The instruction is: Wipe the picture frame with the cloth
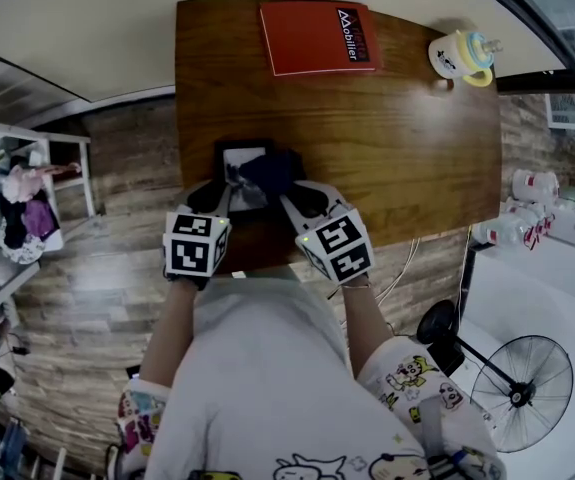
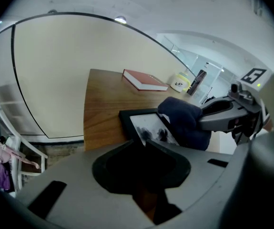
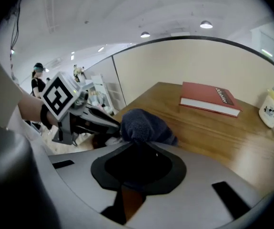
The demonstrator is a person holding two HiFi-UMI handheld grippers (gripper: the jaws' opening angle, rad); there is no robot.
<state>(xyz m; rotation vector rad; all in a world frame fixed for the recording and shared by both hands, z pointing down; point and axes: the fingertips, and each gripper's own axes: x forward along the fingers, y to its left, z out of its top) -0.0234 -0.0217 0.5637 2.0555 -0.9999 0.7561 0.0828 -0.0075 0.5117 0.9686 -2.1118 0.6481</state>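
Observation:
A small black picture frame with a black-and-white print lies near the table's front edge; its print shows in the left gripper view. My left gripper is shut on the frame's near edge, holding it. A dark blue cloth is bunched in my right gripper, which is shut on it. The cloth rests on the frame's right part and covers that side. In the right gripper view the cloth bulges out past the jaws and hides the frame beneath it.
A wooden table carries a red book at the far middle and a pale mug with a yellow handle at the far right. A floor fan stands at the lower right. Shelving with clothes stands left.

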